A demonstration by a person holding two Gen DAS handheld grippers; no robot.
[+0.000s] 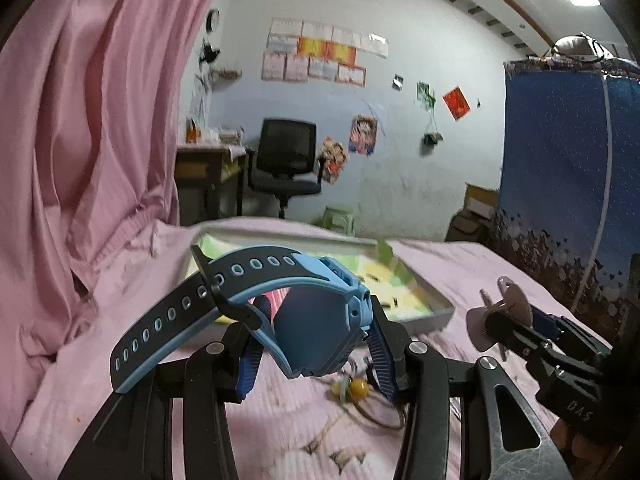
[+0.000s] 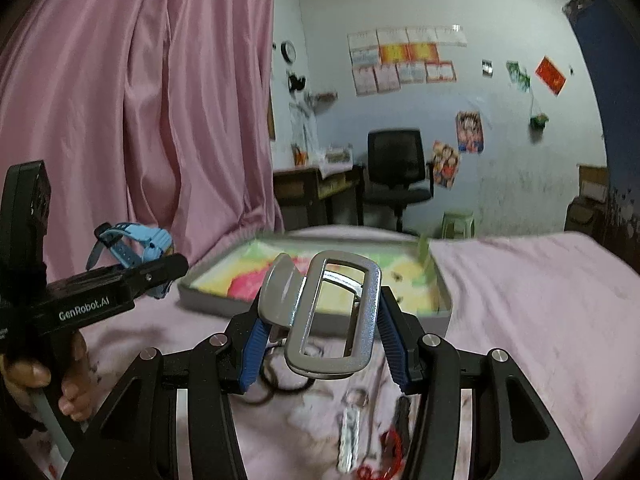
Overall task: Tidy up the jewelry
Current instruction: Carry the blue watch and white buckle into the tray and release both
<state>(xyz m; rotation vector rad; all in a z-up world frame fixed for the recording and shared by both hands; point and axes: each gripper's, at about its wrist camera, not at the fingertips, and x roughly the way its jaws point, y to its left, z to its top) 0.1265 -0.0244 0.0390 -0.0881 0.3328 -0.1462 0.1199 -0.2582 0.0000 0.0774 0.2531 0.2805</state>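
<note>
Left wrist cam first: the left gripper (image 1: 316,344) has its jaws clamped on a blue watch (image 1: 312,320), pinching the case from both sides. The dark strap with its row of holes sticks out to the left, tilted up off the pink bedsheet (image 1: 280,420). Under the watch, down on the sheet, there's a yellow bead piece (image 1: 352,388) on some kind of cord, pretty blurry so I can't say more. Just behind the watch sits a shallow grey tray (image 1: 436,312) with a green and yellow lining. Off to the right you can see the right gripper (image 1: 496,320) coming in from the side, with a greyish clip thing sticking out of its tip. Pink curtain (image 1: 92,120) fills the left side.

Right wrist cam: the right gripper (image 2: 320,320) is closed on a grey hair clip (image 2: 332,312), a rectangular open frame with a rounded tab on its left, held upright above the bed. The tray (image 2: 192,292) is right behind it. On the sheet below, some dark rings (image 2: 280,388), a shiny silver piece (image 2: 352,432) and something red (image 2: 392,444) lie near each other, all blurred. At the left, a hand (image 2: 44,376) grips the handle of the left gripper (image 2: 160,276), and the blue watch (image 2: 136,244) shows at its tip, near the tray's left end.
</note>
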